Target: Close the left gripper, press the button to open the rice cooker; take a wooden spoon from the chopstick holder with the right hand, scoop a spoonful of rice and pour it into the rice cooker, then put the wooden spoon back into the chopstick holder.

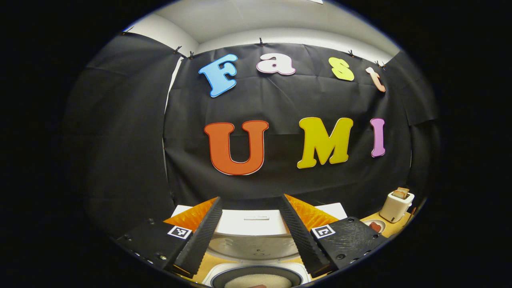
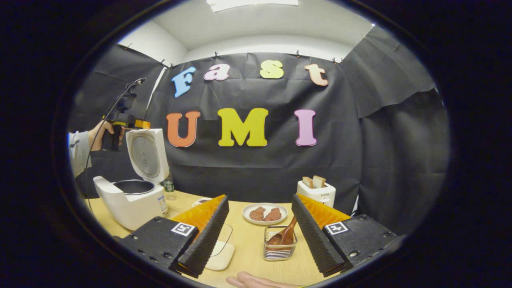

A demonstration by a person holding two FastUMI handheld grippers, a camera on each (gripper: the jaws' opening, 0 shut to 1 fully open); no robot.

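while ribbed claws (image 2: 252,224) gape, wooden spoon (image 2: 285,235) rests.

From my left gripper view the rice cooker (image 1: 256,240) is cut off at the bottom edge, its bowl half seen, and the gripper fingers (image 1: 202,236) hide its sides. In my right gripper view one finger (image 2: 206,236) covers part of the clear container (image 2: 222,250); a hand (image 2: 256,281) is cropped below. The bottle (image 2: 169,187) is too small to tell.
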